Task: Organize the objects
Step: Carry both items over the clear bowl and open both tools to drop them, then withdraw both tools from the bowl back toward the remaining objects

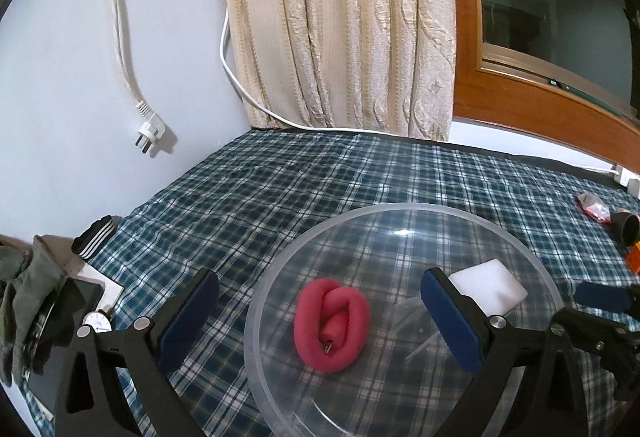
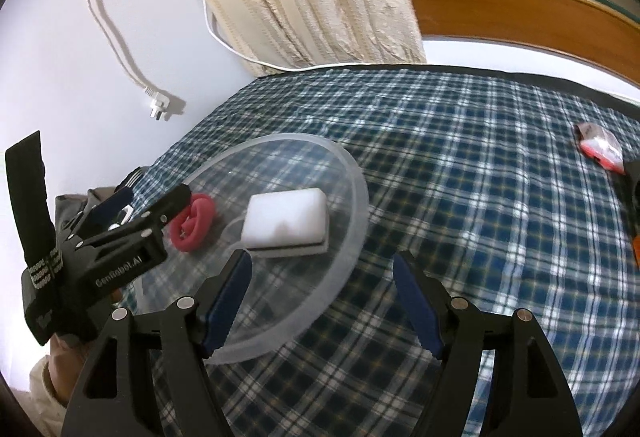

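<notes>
Hovering over the plaid-covered desk point(image 1: 280, 189), the left claw point(image 1: 320, 321) gapes wide above a clear round tray point(image 1: 532, 257); inside lie a coiled red foam roller point(image 1: 332, 325) and, to its right, a white sponge point(image 1: 490, 291); the right claw point(image 2: 322, 301) stands wide and empty over the tray's near right rim.

A clear, round plastic tray point(image 1: 532, 257) lies flat on the blue-and-white plaid cloth, its pale rim raised slightly. Inside it, toward 9 o'clock in the left wrist view, sits a red foam curler point(image 1: 331, 325) bent into a tight loop, a bit of wire showing at its tucked-in end. Toward 3 o'clock lies a white rectangular sponge point(image 1: 490, 287) with a dark band along its lower edge, flat and apart from the curler.
</notes>
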A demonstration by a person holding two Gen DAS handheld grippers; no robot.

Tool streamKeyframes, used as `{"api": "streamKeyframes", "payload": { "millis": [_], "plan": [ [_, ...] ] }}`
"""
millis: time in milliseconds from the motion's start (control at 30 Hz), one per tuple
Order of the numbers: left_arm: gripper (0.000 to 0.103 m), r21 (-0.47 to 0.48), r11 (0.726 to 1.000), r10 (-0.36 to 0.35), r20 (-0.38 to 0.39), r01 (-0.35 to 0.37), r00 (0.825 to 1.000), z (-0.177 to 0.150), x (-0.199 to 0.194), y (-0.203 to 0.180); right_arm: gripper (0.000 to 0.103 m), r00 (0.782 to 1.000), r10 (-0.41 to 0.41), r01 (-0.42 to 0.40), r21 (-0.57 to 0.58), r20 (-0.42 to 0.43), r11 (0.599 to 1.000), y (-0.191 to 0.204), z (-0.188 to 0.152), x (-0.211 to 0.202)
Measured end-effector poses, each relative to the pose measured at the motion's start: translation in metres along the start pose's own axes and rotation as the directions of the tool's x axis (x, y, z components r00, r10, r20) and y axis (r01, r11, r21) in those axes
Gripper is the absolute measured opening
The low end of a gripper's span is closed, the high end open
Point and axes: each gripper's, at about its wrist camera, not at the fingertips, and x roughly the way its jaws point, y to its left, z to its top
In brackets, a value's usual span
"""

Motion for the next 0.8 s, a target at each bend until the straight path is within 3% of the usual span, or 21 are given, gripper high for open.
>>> {"api": "streamKeyframes", "payload": {
  "millis": [800],
  "plan": [
    [0.102,-0.020,0.998,0.055,0.048,-0.055,0.997,0.001,-0.008,0.001,0.075,0.994,-0.080,0.072,0.123,0.068,0.990,-0.056,-0.023,-0.055]
  ]
}}
